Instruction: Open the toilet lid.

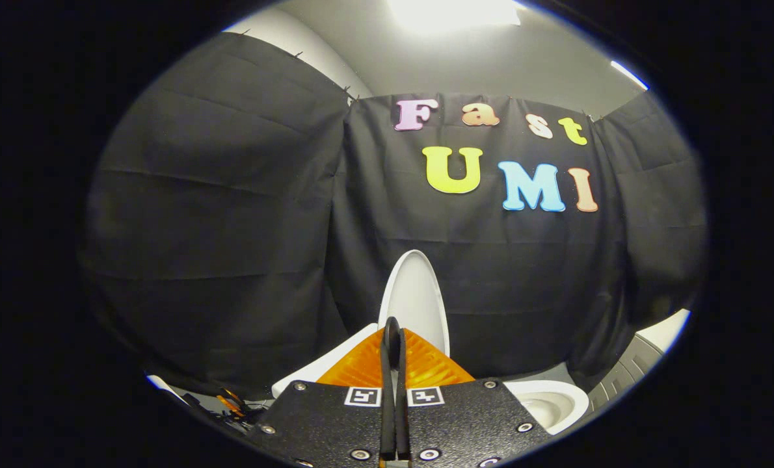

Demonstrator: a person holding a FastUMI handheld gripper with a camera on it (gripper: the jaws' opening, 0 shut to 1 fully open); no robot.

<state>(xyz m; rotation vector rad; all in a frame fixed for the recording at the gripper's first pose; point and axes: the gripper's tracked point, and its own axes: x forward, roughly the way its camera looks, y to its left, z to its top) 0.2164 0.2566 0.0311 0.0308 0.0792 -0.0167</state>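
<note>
Tongs: the tongs (393,335) are pressed together at lower centre, gripping nothing.
Toilet lid: the toilet lid (416,299) stands raised just beyond the tips, likely already swung open.
Bowl: the toilet bowl (549,403) sits lower right, open.
Hidden: hinge and seat are masked by the tongs' body.
</note>
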